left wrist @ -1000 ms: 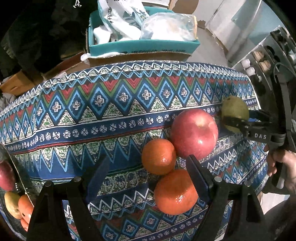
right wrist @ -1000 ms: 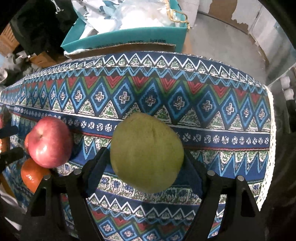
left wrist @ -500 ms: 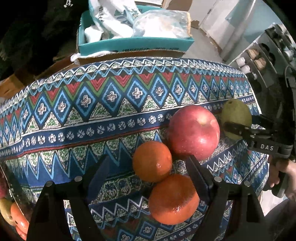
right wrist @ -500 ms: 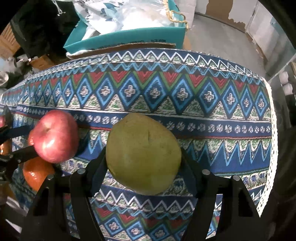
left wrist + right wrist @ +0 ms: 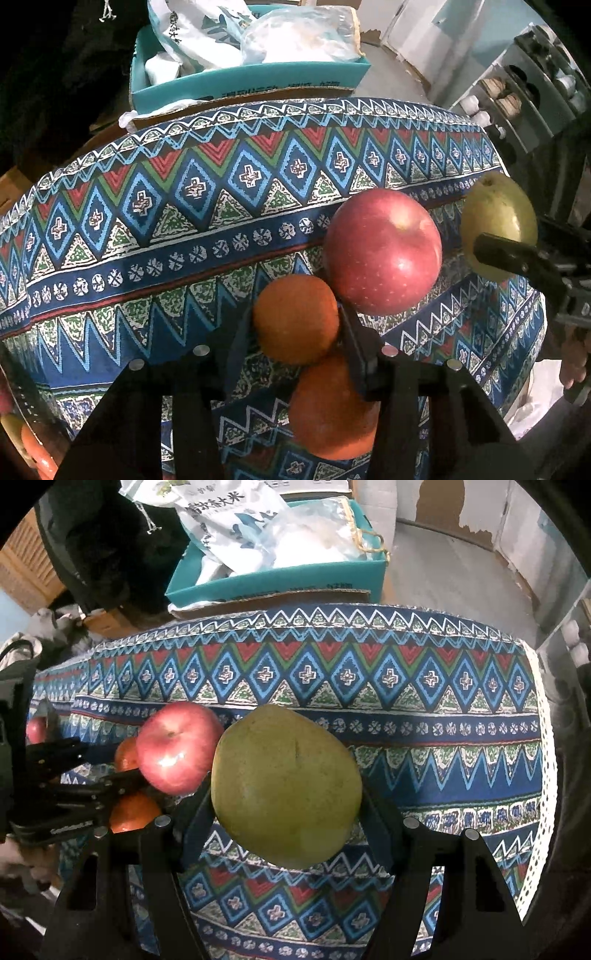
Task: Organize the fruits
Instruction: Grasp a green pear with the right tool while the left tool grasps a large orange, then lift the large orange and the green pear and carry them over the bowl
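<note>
My left gripper [image 5: 295,325] is shut on a small orange [image 5: 295,318] on the patterned tablecloth [image 5: 184,221]. A red apple [image 5: 382,251] sits just behind it and a second orange [image 5: 332,410] lies in front, under the right finger. My right gripper [image 5: 286,805] is shut on a green pear [image 5: 286,786] and holds it above the cloth, right of the apple [image 5: 177,747]. The pear also shows in the left wrist view [image 5: 496,218]. The left gripper [image 5: 122,779] shows at the left of the right wrist view, with both oranges [image 5: 131,812] partly hidden.
A teal box [image 5: 251,79] with plastic bags stands behind the table. A bowl rim with more fruit [image 5: 33,443] shows at the lower left. A shelf unit [image 5: 535,85] stands at the right. The cloth's right edge [image 5: 543,775] drops off.
My left gripper has closed from wide open onto the small orange. My right gripper with the pear has shifted a little toward the apple.
</note>
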`<state>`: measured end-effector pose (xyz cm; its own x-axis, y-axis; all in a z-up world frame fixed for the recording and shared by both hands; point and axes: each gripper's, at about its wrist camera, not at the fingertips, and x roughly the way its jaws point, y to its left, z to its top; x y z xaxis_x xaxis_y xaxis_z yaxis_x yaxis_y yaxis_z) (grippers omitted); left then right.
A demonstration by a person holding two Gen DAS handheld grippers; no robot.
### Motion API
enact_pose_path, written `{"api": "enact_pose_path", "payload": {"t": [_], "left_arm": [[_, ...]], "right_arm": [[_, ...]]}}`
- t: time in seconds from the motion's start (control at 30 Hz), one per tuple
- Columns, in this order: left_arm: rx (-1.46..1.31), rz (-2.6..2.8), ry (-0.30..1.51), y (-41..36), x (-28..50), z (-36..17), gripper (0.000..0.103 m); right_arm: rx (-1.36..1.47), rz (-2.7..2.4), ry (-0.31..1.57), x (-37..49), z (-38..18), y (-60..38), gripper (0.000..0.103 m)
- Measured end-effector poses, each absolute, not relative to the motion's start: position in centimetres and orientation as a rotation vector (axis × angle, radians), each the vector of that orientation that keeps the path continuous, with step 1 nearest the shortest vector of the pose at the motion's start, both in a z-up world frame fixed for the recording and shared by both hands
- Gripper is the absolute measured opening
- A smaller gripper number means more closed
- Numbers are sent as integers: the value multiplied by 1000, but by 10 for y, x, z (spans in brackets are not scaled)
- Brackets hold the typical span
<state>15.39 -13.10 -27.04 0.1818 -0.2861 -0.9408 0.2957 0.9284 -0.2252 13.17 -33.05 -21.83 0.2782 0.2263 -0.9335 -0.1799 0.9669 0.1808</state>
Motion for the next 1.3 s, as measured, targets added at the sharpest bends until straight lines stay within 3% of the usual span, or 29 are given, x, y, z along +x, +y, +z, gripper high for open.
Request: {"api": "enact_pose_path", "payload": {"t": [0.4, 1.3], "left_arm": [[32, -394, 1266, -132, 151, -263, 47], [38, -382, 1007, -105, 83, -134, 47]], "right_arm": [[16, 274, 1237, 121, -212, -320, 72], [13, 329, 1024, 75, -115, -280, 72]]}}
